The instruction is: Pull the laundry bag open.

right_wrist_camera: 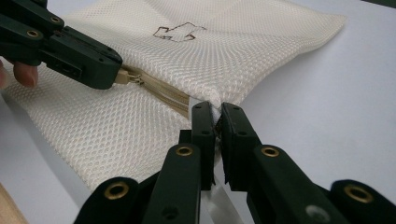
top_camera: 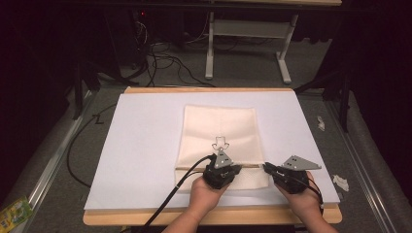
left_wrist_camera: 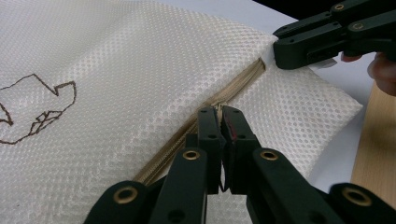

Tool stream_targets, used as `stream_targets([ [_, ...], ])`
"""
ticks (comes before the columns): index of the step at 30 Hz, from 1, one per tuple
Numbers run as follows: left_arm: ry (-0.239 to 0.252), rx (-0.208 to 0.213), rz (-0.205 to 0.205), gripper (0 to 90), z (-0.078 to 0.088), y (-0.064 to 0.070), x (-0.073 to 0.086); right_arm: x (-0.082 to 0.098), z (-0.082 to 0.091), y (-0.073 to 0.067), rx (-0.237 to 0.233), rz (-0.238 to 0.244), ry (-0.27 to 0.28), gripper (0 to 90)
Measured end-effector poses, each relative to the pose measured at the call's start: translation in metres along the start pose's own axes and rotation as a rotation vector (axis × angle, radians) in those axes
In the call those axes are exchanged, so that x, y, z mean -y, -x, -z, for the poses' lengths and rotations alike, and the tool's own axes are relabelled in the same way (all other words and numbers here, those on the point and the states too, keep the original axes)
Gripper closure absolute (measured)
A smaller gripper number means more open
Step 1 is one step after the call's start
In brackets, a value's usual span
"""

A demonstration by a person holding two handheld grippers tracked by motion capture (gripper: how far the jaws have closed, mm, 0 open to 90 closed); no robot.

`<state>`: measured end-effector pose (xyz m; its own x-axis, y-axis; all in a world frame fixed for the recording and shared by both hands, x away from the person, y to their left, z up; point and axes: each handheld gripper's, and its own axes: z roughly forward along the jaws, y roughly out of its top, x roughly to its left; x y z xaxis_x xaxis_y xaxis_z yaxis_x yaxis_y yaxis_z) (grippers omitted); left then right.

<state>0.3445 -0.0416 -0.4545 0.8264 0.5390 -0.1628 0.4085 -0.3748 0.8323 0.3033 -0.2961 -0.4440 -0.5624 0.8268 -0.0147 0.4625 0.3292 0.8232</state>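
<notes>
Lying flat on the white sheet (top_camera: pixel 145 145) that covers the table (top_camera: pixel 209 217) is a cream mesh bag (top_camera: pixel 219 127), near the person's edge; a beige zipper (left_wrist_camera: pixel 205 109) runs across its near part; the left tool (top_camera: pixel 235 169) is closed on the zipper pull (right_wrist_camera: pixel 127 77), about in the middle of the bag; the right tool (top_camera: pixel 266 166) is clamped on the bag's corner (right_wrist_camera: pixel 215 105) at the end of the zipper, beside a white tag.
</notes>
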Motion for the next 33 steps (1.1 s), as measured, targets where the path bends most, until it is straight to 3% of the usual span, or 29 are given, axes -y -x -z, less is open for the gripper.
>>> stream_targets([
  [8,0.003,-0.010,-0.001,87.6,0.001,0.000,0.000,-0.002,0.000,-0.002,0.005,0.008,0.001,86.4],
  [9,-0.005,-0.045,-0.003,87.6,0.002,0.000,0.000,-0.003,0.000,-0.002,0.003,0.007,0.001,86.5],
  [11,0.001,-0.049,0.042,87.8,0.006,-0.010,0.004,-0.002,0.000,0.002,0.037,-0.002,0.000,86.8],
  [14,0.002,-0.095,0.112,87.7,0.022,-0.031,0.014,0.002,0.006,0.019,0.061,-0.069,0.010,86.7],
  [16,-0.004,-0.121,0.125,87.7,0.035,-0.043,0.021,0.005,0.009,0.028,0.067,-0.095,0.012,86.6],
  [17,-0.006,-0.114,0.126,87.6,0.042,-0.047,0.024,0.006,0.010,0.030,0.066,-0.097,0.008,86.6],
  [19,-0.028,-0.148,0.099,87.5,0.051,-0.048,0.026,0.006,0.007,0.025,0.049,-0.080,0.005,86.5],
  [23,-0.044,-0.153,0.098,87.5,0.068,-0.055,0.028,-0.001,0.001,0.013,0.031,-0.044,0.002,86.6],
  [25,-0.060,-0.191,0.107,87.6,0.076,-0.060,0.030,-0.002,0.000,0.011,0.061,-0.038,-0.008,86.7],
  [29,-0.053,-0.235,0.212,87.6,0.102,-0.085,0.047,0.006,0.012,0.033,0.108,-0.123,0.002,86.7],
  [30,-0.042,-0.198,0.235,87.5,0.108,-0.091,0.052,0.010,0.015,0.040,0.116,-0.141,0.010,86.7],
  [31,-0.042,-0.198,0.235,87.4,0.108,-0.091,0.052,0.012,0.018,0.046,0.082,-0.165,0.019,86.6],
  [32,-0.061,-0.228,0.198,87.5,0.107,-0.086,0.056,0.013,0.018,0.044,0.071,-0.165,0.019,86.6],
  [33,-0.070,-0.245,0.181,87.5,0.106,-0.084,0.058,0.012,0.016,0.039,0.082,-0.134,0.011,86.5],
])
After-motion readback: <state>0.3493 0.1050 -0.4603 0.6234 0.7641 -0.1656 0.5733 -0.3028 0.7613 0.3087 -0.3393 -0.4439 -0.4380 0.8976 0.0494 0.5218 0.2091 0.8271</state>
